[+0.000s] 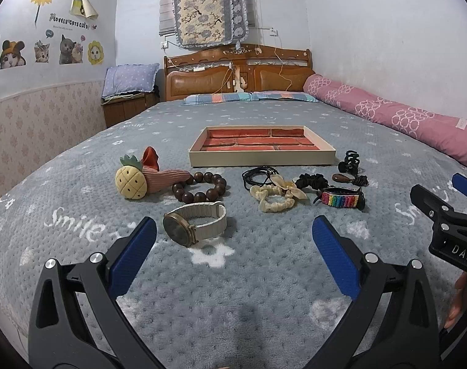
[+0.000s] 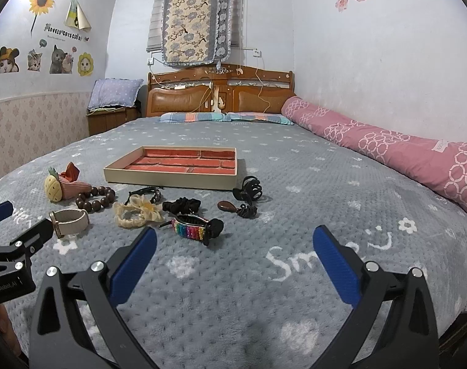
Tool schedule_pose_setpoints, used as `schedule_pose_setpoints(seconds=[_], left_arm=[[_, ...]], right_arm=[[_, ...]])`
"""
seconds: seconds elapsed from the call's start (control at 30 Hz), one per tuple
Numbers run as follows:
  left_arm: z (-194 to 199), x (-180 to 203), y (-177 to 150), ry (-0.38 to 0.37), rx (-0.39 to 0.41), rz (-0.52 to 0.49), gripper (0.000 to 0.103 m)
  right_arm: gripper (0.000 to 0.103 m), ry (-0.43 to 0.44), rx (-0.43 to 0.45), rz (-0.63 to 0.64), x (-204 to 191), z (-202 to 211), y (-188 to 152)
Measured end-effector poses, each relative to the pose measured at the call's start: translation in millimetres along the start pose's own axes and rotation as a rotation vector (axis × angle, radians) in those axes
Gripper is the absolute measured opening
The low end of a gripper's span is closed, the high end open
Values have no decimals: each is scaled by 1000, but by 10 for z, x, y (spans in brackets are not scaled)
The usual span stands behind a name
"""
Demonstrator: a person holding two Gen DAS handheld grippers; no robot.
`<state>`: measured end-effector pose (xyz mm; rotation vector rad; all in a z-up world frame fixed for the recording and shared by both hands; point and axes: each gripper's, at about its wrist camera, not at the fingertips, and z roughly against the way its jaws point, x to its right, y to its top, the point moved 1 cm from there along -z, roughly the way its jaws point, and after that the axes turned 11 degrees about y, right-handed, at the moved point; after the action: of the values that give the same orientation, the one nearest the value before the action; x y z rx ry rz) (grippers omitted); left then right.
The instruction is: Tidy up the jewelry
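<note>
A shallow beige tray (image 1: 261,157) (image 2: 168,180) with a red brick-pattern lining lies on the bed. In front of it lie a white-strap watch (image 1: 196,223) (image 2: 69,221), a brown bead bracelet (image 1: 199,187) (image 2: 93,199), a cream scrunchie (image 1: 275,196) (image 2: 135,212), a black cord necklace (image 1: 258,175), a black scrunchie (image 1: 311,180) (image 2: 181,205), a rainbow band (image 1: 341,199) (image 2: 191,227), a black claw clip (image 1: 350,161) (image 2: 248,189) and a brown pendant (image 1: 342,179) (image 2: 228,206). My left gripper (image 1: 233,233) is open, just short of the watch. My right gripper (image 2: 233,240) is open over bare blanket.
A pineapple plush (image 1: 131,181) (image 2: 54,188) and a pink fabric piece (image 1: 165,176) lie left of the beads. A rolled pink quilt (image 1: 402,113) (image 2: 387,144) runs along the right wall. The wooden headboard (image 1: 238,73) is at the far end.
</note>
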<state>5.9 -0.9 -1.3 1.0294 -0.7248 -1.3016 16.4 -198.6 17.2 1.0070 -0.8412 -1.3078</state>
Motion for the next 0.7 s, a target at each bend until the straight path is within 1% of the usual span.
schedule_pose_setpoints(seconds=[0.7], left_arm=[[-27, 14, -13, 0, -8, -7, 98]], right_arm=[[99, 1, -3, 4, -16, -17, -11]])
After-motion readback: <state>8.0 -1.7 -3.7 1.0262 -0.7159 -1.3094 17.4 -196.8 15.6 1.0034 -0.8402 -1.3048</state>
